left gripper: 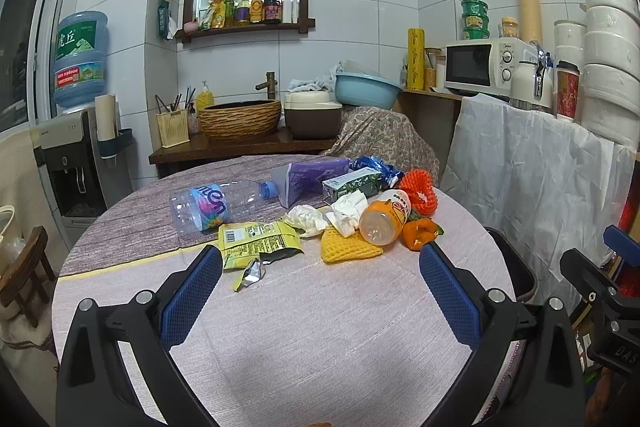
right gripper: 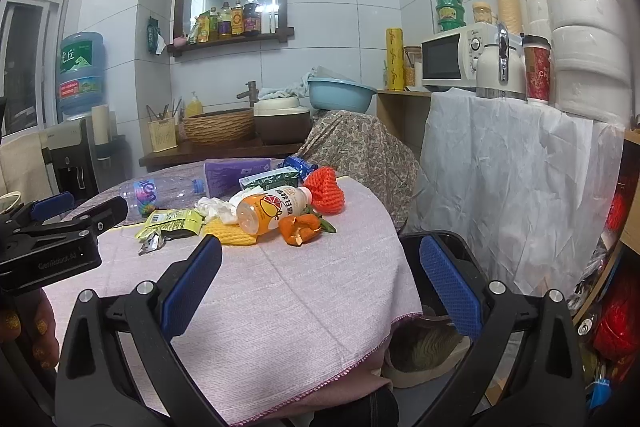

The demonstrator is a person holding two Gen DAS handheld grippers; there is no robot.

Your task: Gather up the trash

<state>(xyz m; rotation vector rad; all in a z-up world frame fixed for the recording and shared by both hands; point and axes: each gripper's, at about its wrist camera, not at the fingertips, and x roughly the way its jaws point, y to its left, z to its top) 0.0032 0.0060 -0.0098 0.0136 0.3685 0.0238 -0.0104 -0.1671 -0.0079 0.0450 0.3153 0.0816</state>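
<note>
both the left gripper [left gripper: 320, 259] and right gripper [right gripper: 320, 259] stand apart, empty. we judge the green snack wrapper [left gripper: 256, 241] light, crinkly, slippery; pinch its flat edge.

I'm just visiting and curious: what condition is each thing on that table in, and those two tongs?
Left tongs: open, empty.
Right tongs: open, empty.
Clear bottle: on its side, capped.
Orange bottle: on its side, uncapped.
Snack wrapper: torn open.
Tissues: crumpled.
Milk carton: lying down.
</note>
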